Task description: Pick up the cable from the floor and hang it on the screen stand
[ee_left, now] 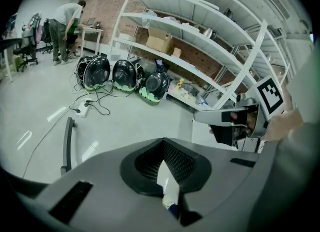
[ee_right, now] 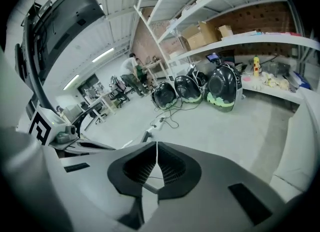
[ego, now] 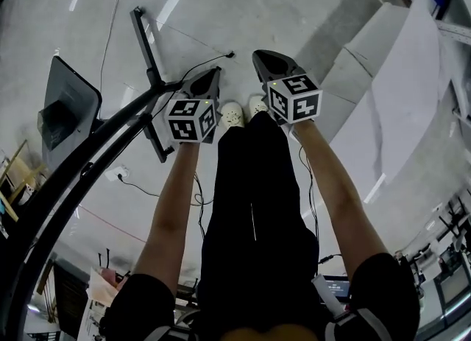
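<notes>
Two grippers hung over the floor, neither carrying anything. At the left the screen stand (ego: 146, 41) rested its long foot on the floor, with its screen (ego: 70, 104) farther left. A thin black cable (ego: 225, 57), which I took for the one to hang, lay on the floor from that foot toward the far right. Its long axis ran along that slant, and its free end pointed far right, just beyond the left gripper (ego: 213, 73). That gripper's fingers were pressed together, and so were those of the right gripper (ego: 259, 57). A good pickup would mean spreading one pair of fingers before lowering, coming down across the cable's line near its free end, and pinching only once it sat between them.
</notes>
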`<state>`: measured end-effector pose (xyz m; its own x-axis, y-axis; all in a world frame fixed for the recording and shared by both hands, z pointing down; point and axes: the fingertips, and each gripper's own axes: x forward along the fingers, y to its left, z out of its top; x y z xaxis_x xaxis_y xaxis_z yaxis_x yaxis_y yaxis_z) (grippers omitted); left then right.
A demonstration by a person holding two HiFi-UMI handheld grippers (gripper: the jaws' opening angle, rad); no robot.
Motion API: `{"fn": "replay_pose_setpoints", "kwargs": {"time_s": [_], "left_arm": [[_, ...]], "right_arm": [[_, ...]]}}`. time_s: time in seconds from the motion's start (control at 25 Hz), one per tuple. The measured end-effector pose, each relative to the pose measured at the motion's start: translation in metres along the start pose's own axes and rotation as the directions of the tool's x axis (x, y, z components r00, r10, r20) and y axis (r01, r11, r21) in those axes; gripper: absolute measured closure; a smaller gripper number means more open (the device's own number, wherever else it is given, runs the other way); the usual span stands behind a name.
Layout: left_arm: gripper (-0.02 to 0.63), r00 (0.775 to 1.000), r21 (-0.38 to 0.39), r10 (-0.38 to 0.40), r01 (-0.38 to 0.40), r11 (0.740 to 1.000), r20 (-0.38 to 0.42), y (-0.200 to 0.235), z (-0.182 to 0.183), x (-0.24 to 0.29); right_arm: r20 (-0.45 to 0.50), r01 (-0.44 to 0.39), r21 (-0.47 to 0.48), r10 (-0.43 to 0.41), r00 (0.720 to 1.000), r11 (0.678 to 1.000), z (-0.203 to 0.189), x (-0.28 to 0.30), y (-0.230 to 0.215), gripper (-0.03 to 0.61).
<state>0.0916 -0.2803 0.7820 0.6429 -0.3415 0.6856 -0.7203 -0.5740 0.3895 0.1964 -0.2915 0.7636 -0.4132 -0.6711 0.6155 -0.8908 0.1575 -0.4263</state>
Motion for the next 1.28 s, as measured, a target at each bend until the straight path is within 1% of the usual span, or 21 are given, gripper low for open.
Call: {"fn": "replay_pose_setpoints", "kwargs": {"time_s": [0.16, 0.24, 0.44, 0.72, 1.08, 1.28], "left_arm": [[0.611, 0.999, 0.085, 0.012, -0.009, 0.996, -0.037, 0.012, -0.024, 0.024], [0.611, 0.999, 0.095, 0.013, -0.009, 0.995, -0.042, 0.018, -0.031, 0.034], [0.611, 1.000, 0.050, -0.002, 0.003, 0.999, -0.027, 0.027, -0.044, 0.054], [0.611, 0.999, 0.033, 0.002, 0.000, 0.999, -0.042, 0.046, -0.070, 0.080], [0.611, 1.000, -0.010, 0.000, 0.000, 1.000, -0.023, 0.069, -0.105, 0.110], [0.611, 1.000, -0.016, 0.013, -0.013, 1.000, -0.021, 0.086, -0.129, 0.135]], "right_arm": [[-0.035, 0.017, -0.019, -0.018, 0.999, 1.000, -0.023, 0.019, -0.008, 0.554], [-0.045, 0.019, -0.021, -0.020, 0.999, 1.000, -0.032, 0.028, -0.010, 0.554], [-0.058, 0.017, -0.035, -0.019, 0.998, 0.999, -0.048, 0.046, -0.013, 0.554], [-0.061, 0.022, -0.026, -0.023, 0.998, 0.999, -0.071, 0.074, -0.031, 0.554], [-0.102, 0.021, -0.056, -0.027, 0.994, 0.998, -0.121, 0.114, -0.054, 0.554], [-0.130, 0.008, -0.078, -0.018, 0.991, 0.997, -0.152, 0.140, -0.067, 0.554]]}}
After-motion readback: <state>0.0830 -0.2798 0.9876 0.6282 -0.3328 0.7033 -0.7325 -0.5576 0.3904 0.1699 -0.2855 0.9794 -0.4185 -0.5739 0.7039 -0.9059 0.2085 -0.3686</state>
